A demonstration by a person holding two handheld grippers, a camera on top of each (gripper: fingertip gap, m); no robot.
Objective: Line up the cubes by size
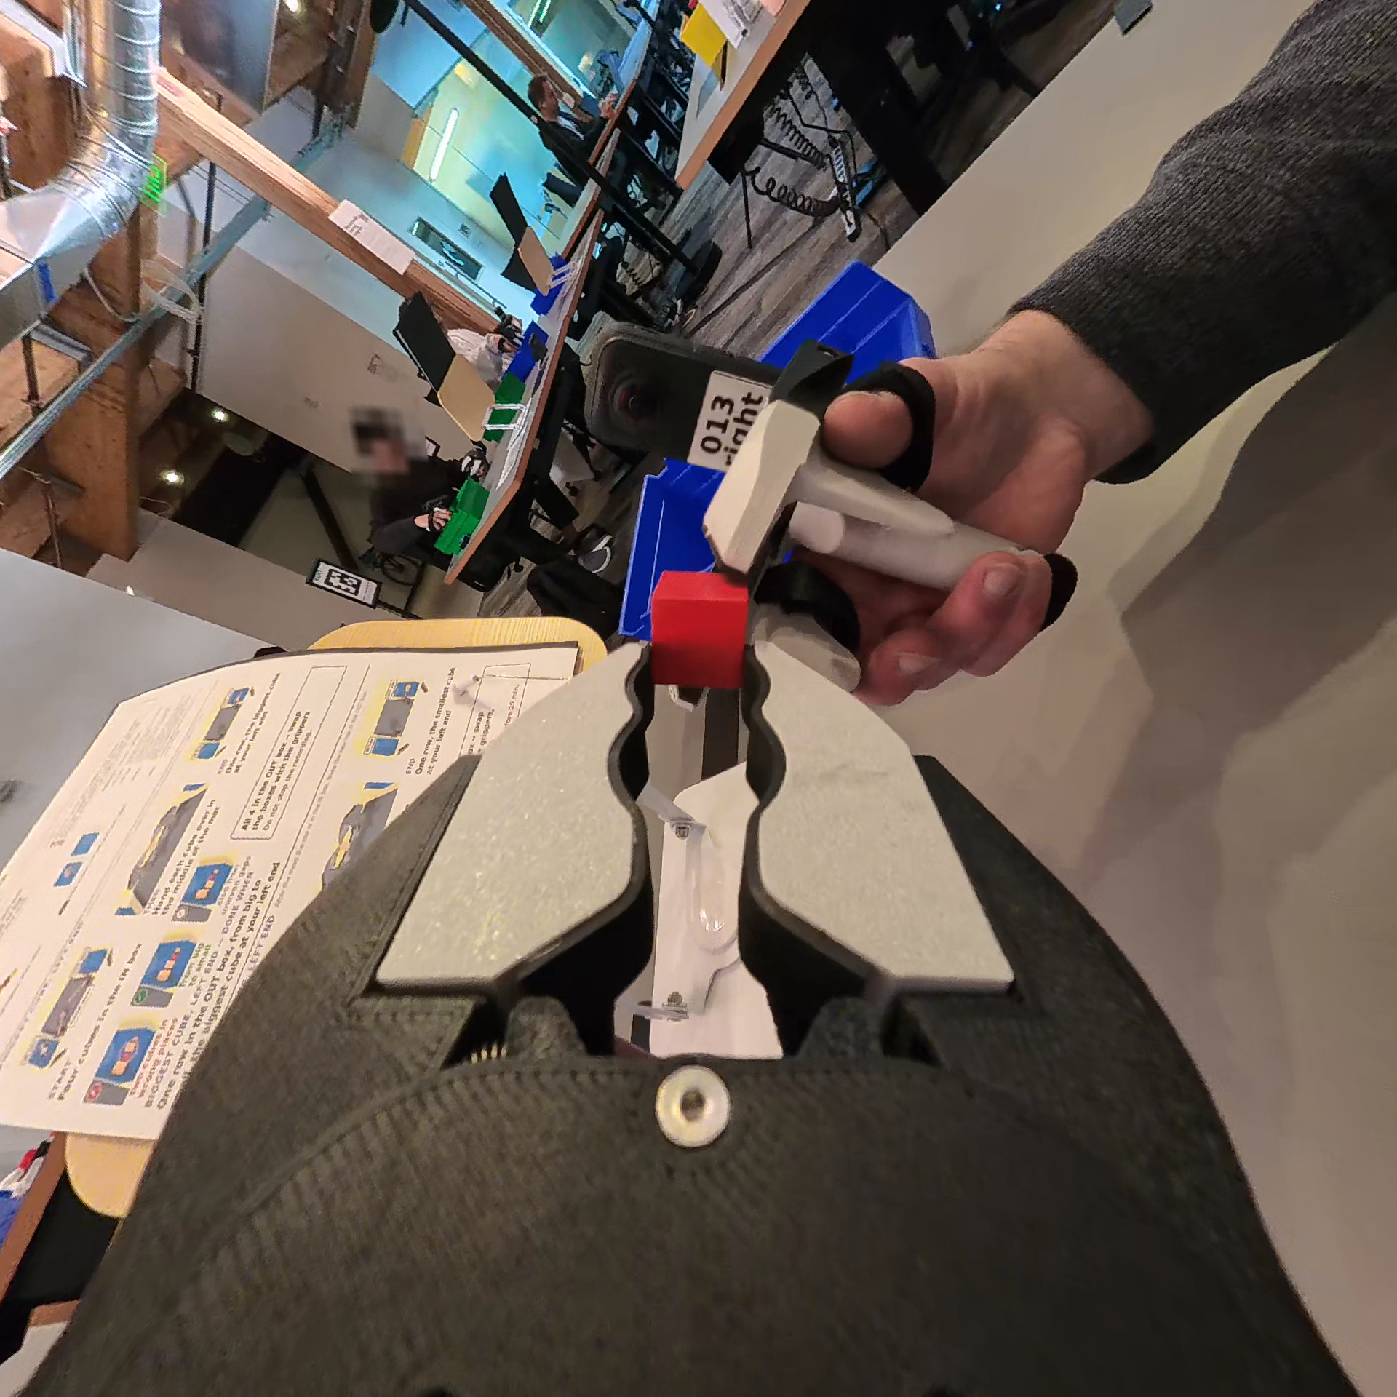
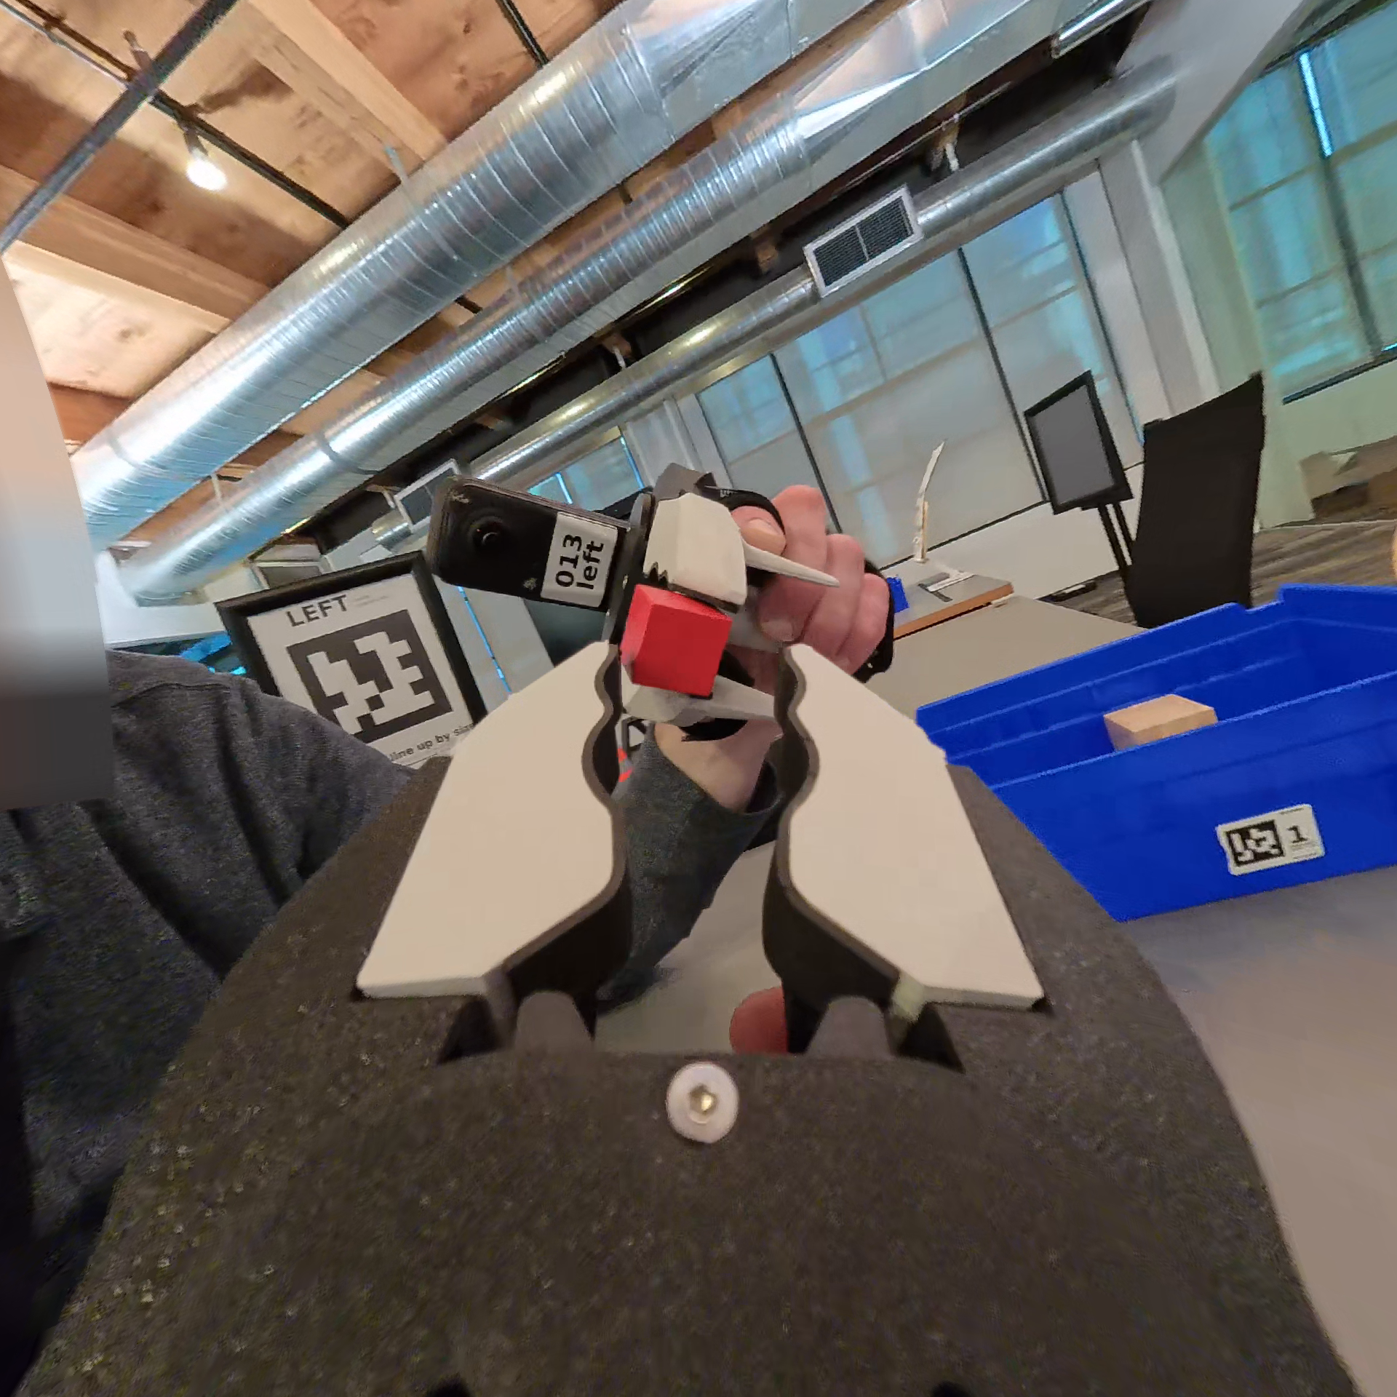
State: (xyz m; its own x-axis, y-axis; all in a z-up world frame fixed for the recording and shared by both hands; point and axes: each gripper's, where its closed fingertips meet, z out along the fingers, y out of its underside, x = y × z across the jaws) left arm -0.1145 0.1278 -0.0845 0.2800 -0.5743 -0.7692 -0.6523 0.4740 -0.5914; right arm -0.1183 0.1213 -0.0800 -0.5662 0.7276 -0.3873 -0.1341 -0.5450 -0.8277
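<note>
Red cube caught between two grippers

Red cube (image 1: 699, 639), one small smooth block, is pinched in the left gripper (image 1: 699, 665), whose grey pads press its sides. The right gripper (image 2: 699, 665) stands open around it, pads apart from it. Farther off, one blue plastic bin (image 2: 1179, 824) bearing a printed tag holds one tan wooden cube (image 2: 1160, 720).

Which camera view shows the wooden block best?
The right wrist view: the wooden block lies in plain sight inside the blue bin, its top and one side showing. The left wrist view shows part of a blue bin beyond the hand-held grippers, but no block.
</note>
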